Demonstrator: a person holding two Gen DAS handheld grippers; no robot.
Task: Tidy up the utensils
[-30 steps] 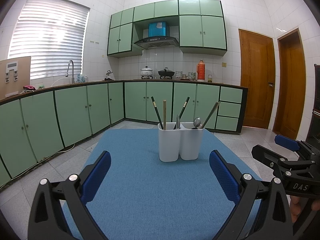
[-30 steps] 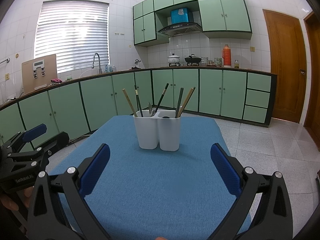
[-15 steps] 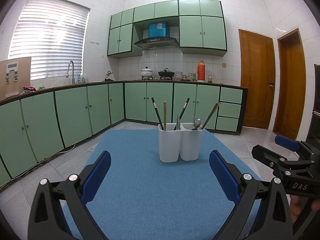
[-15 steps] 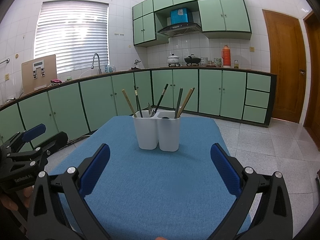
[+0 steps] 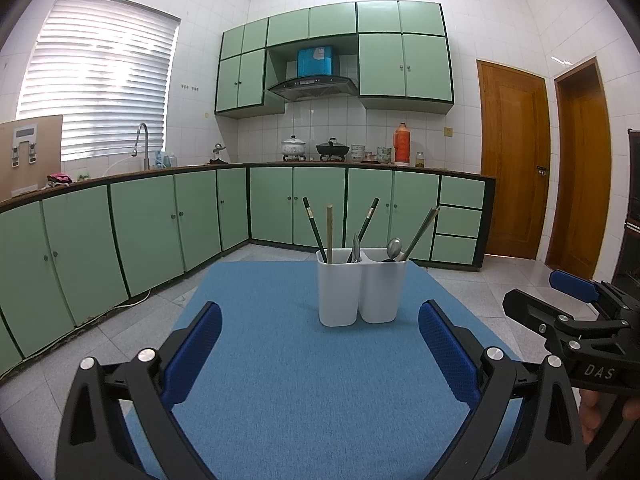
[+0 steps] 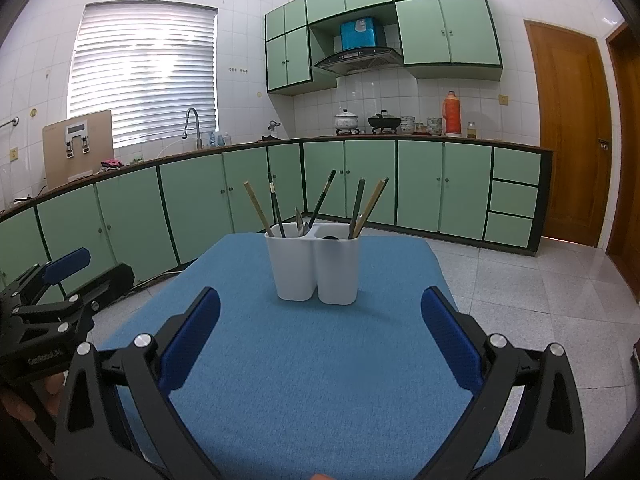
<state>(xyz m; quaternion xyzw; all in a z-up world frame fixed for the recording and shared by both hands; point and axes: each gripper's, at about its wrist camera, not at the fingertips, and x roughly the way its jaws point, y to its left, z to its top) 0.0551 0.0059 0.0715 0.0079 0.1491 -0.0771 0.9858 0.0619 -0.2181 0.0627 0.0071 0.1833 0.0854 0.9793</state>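
A white two-compartment utensil holder (image 5: 362,290) stands upright on the blue mat (image 5: 304,392); it also shows in the right wrist view (image 6: 314,270). Chopsticks (image 5: 314,228) and a metal utensil lean in its left compartment; a spoon (image 5: 393,249) and a chopstick lean in the right one. My left gripper (image 5: 320,350) is open and empty, held short of the holder. My right gripper (image 6: 320,340) is open and empty, also short of the holder; it shows at the right edge of the left wrist view (image 5: 568,312).
The mat covers a table (image 6: 432,256) in a kitchen. Green cabinets (image 5: 152,224) run along the left and back walls. Tiled floor (image 6: 540,288) lies to the right, with wooden doors (image 5: 516,160) beyond.
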